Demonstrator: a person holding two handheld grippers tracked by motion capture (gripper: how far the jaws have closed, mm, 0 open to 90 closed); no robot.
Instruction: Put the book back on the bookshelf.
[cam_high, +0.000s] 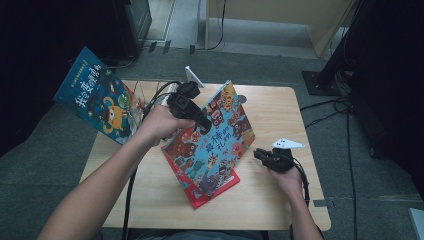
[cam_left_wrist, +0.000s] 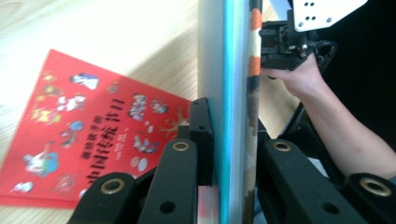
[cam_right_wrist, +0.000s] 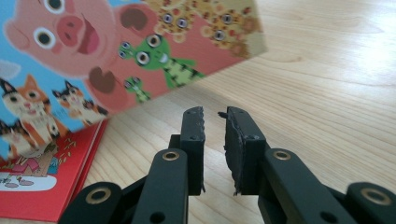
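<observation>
Picture book (cam_high: 220, 135), the blue one with cartoon animals on its cover, is tilted up off the tabletop (cam_high: 270, 190), its lower edge resting on or just above a red book (cam_high: 202, 192) that lies flat beneath it. The left hand-held gripper (cam_high: 202, 121) has it by the upper edge; in the left gripper view the jaws stand clamped on either side of the book's thickness (cam_left_wrist: 233, 116), one pad flat on each cover. It looks like a thin, stiff-covered book: light, rigid enough to lift by one edge, though its glossy cover could slide in the pads, and a grip near one corner may let it swing. A hold nearer the spine or mid-edge would likely steady it. The right hand-held gripper (cam_high: 270, 157) rests low over the tabletop just beside the book's right edge, jaws (cam_right_wrist: 215, 140) only slightly parted and holding nothing. A second blue book (cam_high: 97, 95) stands propped at the table's far left. Whether the lifted book's lower edge touches the red one cannot be told, and the support behind the propped book is unclear.
</observation>
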